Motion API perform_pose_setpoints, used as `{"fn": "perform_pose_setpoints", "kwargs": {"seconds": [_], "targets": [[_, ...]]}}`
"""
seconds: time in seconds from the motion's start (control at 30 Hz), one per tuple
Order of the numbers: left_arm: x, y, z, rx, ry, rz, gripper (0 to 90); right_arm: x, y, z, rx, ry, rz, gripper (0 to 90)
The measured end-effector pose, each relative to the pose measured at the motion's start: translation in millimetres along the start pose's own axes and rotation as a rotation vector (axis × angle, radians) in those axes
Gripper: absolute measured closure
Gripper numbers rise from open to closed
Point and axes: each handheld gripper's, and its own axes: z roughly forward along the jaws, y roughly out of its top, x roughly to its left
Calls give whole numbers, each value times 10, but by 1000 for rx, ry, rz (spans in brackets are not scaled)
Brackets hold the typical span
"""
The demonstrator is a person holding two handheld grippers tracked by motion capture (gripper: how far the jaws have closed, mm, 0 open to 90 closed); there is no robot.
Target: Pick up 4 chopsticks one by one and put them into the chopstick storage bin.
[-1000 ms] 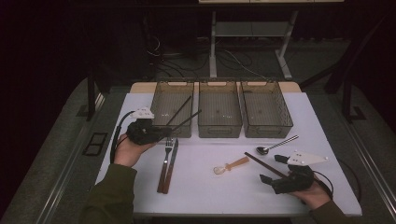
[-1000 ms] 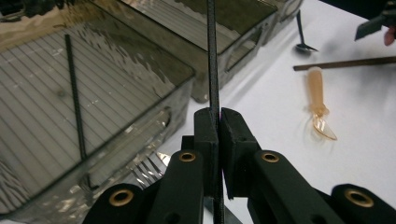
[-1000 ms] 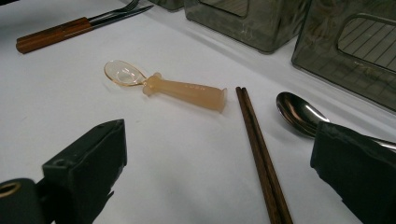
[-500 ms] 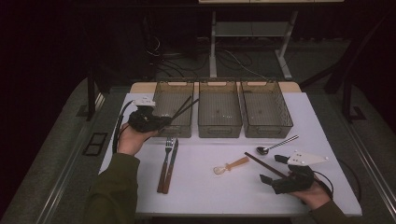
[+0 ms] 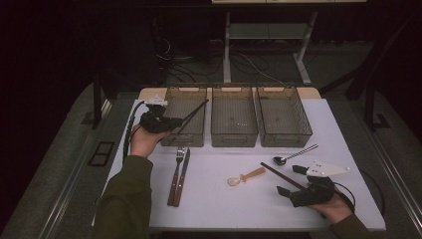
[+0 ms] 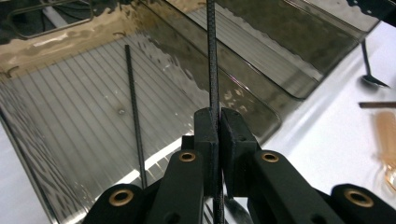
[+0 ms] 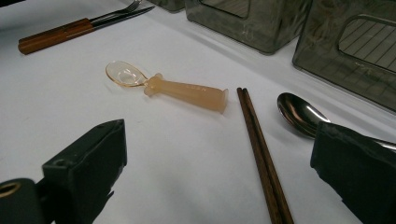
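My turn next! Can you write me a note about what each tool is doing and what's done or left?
Left tool: shut on a black chopstick, held over the left bin.
Right tool: open, holding nothing, by the brown chopsticks.
Done: one black chopstick lies in the left bin.
Left: drop the held one in; the fork, knife, amber spoon and metal spoon are on the table.

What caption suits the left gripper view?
Left gripper shut on a black chopstick over the leftmost bin, where another chopstick already lies.
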Motion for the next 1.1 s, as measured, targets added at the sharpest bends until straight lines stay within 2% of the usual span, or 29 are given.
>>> {"fn": "perform_pose_setpoints", "kwargs": {"seconds": [0.2, 0.43, 0.6, 0.83, 0.97, 1.1], "targets": [[59, 102, 61, -8, 27, -22, 850, -3, 0, 1, 0, 0, -1, 39], [140, 258, 122, 2, 61, -16, 849, -4, 0, -1, -3, 1, 4, 39], [200, 321, 182, 0, 82, -40, 849, -1, -1, -5, -4, 5, 6, 39], [254, 321, 303, -8, 109, -65, 849, -5, -1, -4, -5, 7, 7, 39], [277, 291, 385, 15, 141, -67, 849, -4, -2, -5, -5, 7, 7, 39], [305, 260, 448, 27, 149, -90, 848, -8, -3, -7, -7, 9, 8, 39]]}}
